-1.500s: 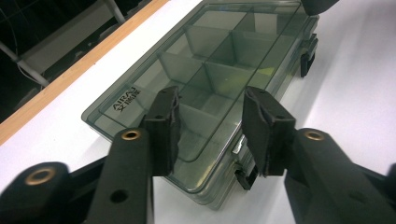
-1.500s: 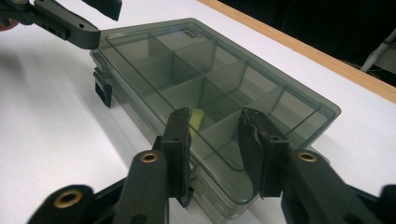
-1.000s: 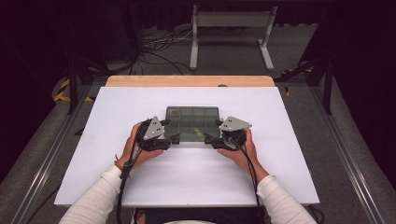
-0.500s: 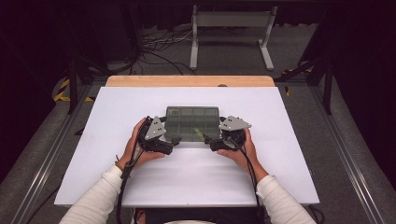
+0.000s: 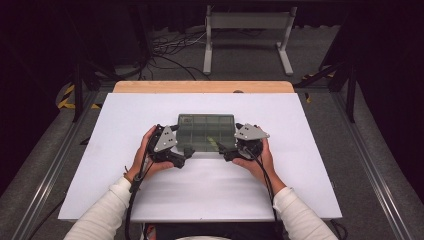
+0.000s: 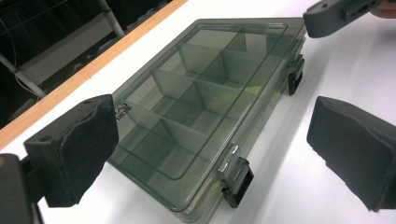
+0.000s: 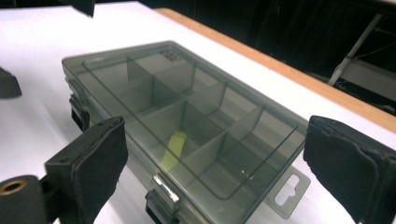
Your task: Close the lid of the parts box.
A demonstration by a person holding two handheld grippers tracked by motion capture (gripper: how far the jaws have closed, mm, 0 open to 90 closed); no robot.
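From the high view, a white table (image 5: 125,150) held a clear grey box (image 5: 206,132) near its middle. The box lay flat with its lid shut. The left gripper (image 5: 186,151) sat at the near left corner of the box. The right gripper (image 5: 223,151) sat at the near right corner. A hand (image 5: 145,155) held the left one and another hand (image 5: 260,160) held the right one. Both arms wore white sleeves (image 5: 100,215). Past the far edge of the table stood a grey metal stand (image 5: 247,30) on the floor.

In the left gripper view, the box (image 6: 205,93) lay between the two black jaws. The jaws stood wide apart and held nothing. Thin walls cut the box into small rooms. A black latch (image 6: 237,179) sat on the side of the box, close to the camera. A second latch (image 6: 295,74) sat farther along that same side. A small yellow thing (image 6: 252,89) showed in one room, too blurry to name. The tip of the right gripper (image 6: 336,16) showed at the top right, just beside the far corner of the box.

In the right gripper view, the box (image 7: 187,112) again lay between two black jaws. These jaws were wide apart too, with nothing in them. A yellow piece (image 7: 172,148) lay in a near room of the box. A latch (image 7: 161,198) sat on the near side, at the bottom of the picture. A clear tab with a hole (image 7: 290,191) stuck out from the near right end of the box.
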